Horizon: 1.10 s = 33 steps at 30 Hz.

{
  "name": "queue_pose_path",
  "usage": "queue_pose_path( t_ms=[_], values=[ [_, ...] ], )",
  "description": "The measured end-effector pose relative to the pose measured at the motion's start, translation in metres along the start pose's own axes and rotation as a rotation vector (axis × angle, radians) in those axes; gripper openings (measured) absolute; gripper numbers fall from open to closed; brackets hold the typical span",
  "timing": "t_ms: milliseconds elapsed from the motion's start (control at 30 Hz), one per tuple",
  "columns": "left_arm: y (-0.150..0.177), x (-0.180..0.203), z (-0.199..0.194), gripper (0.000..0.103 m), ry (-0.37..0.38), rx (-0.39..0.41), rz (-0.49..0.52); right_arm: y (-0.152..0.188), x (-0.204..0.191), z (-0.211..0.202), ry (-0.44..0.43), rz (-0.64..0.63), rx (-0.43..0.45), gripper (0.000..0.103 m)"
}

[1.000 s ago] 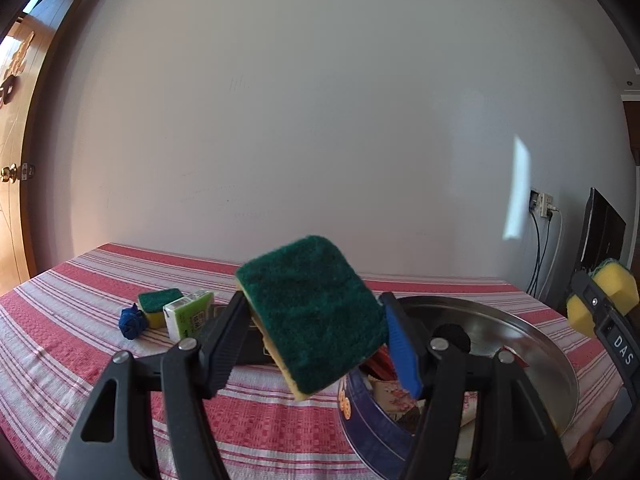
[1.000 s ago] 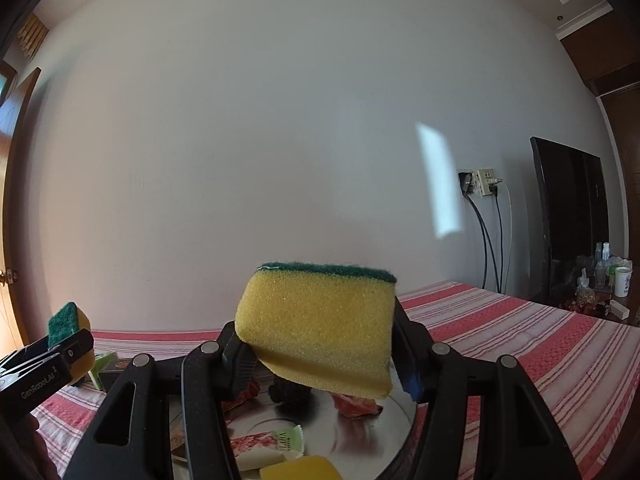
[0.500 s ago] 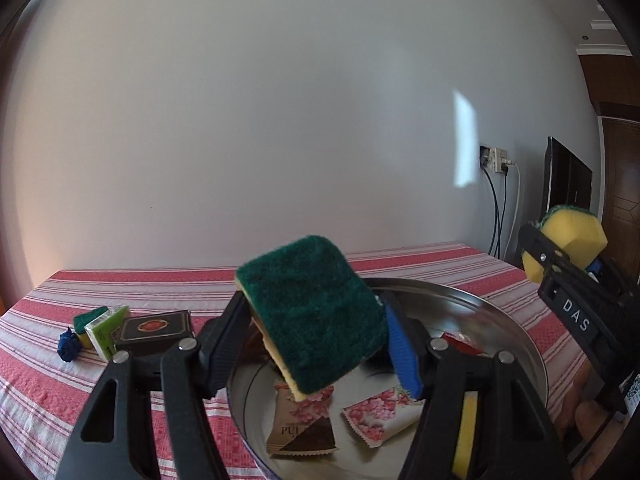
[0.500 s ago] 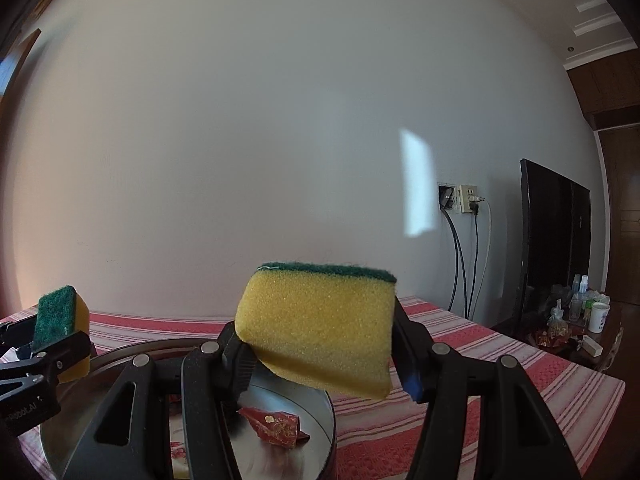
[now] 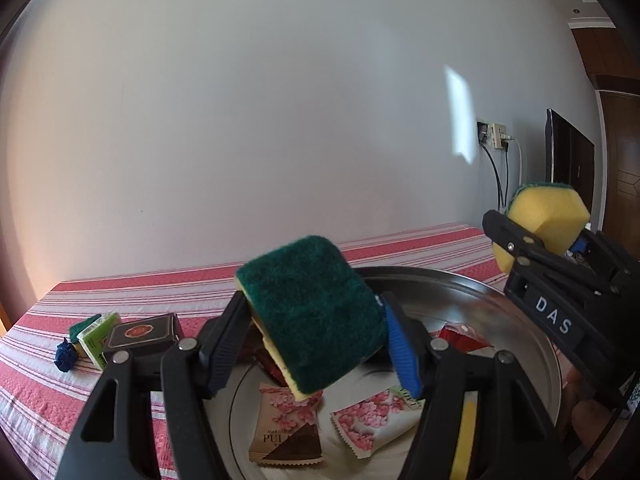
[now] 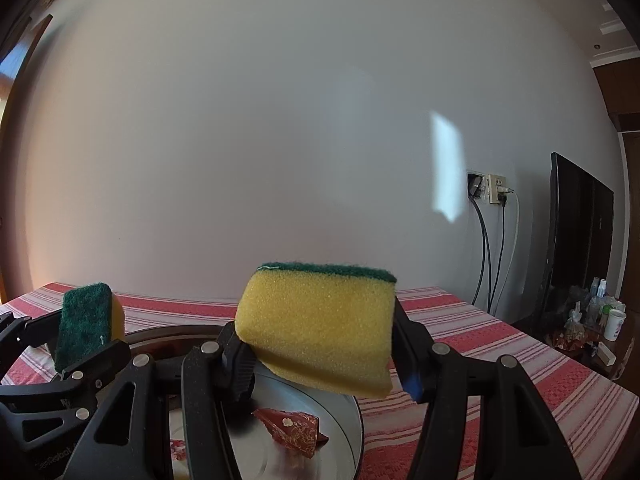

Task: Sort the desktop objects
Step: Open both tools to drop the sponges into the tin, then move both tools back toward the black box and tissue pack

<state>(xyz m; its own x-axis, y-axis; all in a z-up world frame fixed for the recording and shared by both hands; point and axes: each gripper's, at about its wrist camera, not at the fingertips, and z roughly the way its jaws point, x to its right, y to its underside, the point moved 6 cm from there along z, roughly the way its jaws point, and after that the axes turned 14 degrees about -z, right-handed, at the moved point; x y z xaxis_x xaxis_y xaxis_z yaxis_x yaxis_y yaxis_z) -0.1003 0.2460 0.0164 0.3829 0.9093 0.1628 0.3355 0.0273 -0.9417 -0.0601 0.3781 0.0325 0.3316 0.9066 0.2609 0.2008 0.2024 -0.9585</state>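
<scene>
Sponges are what we carry, one in each gripper, both held above the round metal tray on the tabletop with its red-and-white striped cloth. Our left gripper has its fingers clamped on a sponge tilted with the green scouring face toward the camera, the yellow foam showing only along its lower edge. Our right gripper grips a second sponge by its sides, yellow foam facing us and the green layer on top. In the left wrist view the right gripper sits at the far right, over the tray's rim. Inside the tray lie two pink flowered sachets, a red packet and something yellow, mostly hidden behind a finger. Left of the tray on the cloth we see a dark box, a green-and-white carton just beside it, a third sponge behind that, and a small blue object.
</scene>
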Motion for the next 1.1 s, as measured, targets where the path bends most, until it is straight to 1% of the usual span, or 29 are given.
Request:
queue_pose_path(
  t_ms=[167,200,233,267,300,333,367,400,433,467,500,533,633,733,833,900,967,1033,1100],
  values=[
    [0.0,0.002,0.001,0.066,-0.016,0.0,0.033,0.001,-0.008,0.001,-0.006,-0.02,-0.007,0.061],
    [0.0,0.001,0.002,0.066,-0.021,-0.005,0.033,0.001,-0.003,0.006,-0.008,-0.021,-0.009,0.061],
    [-0.001,0.001,0.004,0.067,-0.028,-0.011,0.032,0.001,-0.003,0.007,-0.011,-0.022,-0.013,0.061],
    [-0.001,0.0,0.005,0.07,-0.039,-0.013,0.033,0.002,-0.004,0.009,-0.015,-0.023,-0.019,0.061],
    [-0.001,0.0,0.006,0.071,-0.055,-0.01,0.035,0.003,-0.005,0.011,-0.024,-0.025,-0.025,0.061],
    [-0.001,-0.001,0.007,0.077,-0.071,-0.009,0.039,0.004,-0.006,0.013,-0.038,-0.025,-0.033,0.061],
    [0.0,-0.002,0.009,0.088,-0.087,-0.014,0.044,0.005,-0.007,0.014,-0.044,-0.026,-0.04,0.061],
    [0.002,-0.002,0.011,0.094,-0.095,-0.023,0.05,0.005,-0.008,0.015,-0.038,-0.03,-0.045,0.062],
    [0.004,-0.003,0.012,0.103,-0.095,-0.033,0.055,0.006,-0.008,0.015,-0.033,-0.031,-0.046,0.067],
    [0.004,-0.003,0.013,0.102,-0.092,-0.047,0.052,0.005,-0.008,0.015,-0.032,-0.029,-0.044,0.07],
    [0.004,-0.004,0.013,0.102,-0.085,-0.046,0.045,0.005,-0.006,0.014,-0.027,-0.027,-0.038,0.075],
    [0.003,-0.006,0.011,0.102,-0.078,-0.041,0.038,0.005,-0.005,0.012,-0.016,-0.025,-0.033,0.078],
    [0.002,-0.007,0.006,0.102,-0.064,-0.023,0.018,0.004,0.002,0.005,0.024,-0.005,-0.013,0.078],
    [0.0,-0.011,0.004,0.102,-0.076,-0.017,-0.004,0.005,0.01,0.0,0.055,0.029,0.005,0.082],
    [0.0,-0.013,0.005,0.102,-0.08,-0.022,-0.024,0.004,0.018,-0.009,0.095,0.064,0.036,0.082],
    [0.0,-0.017,0.004,0.102,-0.087,-0.02,-0.038,0.003,0.023,-0.019,0.132,0.083,0.075,0.083],
    [0.0,-0.019,0.004,0.102,-0.091,-0.014,-0.051,0.001,0.027,-0.034,0.169,0.101,0.13,0.087],
    [-0.001,-0.022,0.002,0.102,-0.099,-0.006,-0.061,0.0,0.032,-0.05,0.211,0.122,0.197,0.098],
    [-0.001,-0.022,0.002,0.102,-0.107,-0.002,-0.064,0.0,0.036,-0.067,0.258,0.144,0.26,0.103]
  ],
)
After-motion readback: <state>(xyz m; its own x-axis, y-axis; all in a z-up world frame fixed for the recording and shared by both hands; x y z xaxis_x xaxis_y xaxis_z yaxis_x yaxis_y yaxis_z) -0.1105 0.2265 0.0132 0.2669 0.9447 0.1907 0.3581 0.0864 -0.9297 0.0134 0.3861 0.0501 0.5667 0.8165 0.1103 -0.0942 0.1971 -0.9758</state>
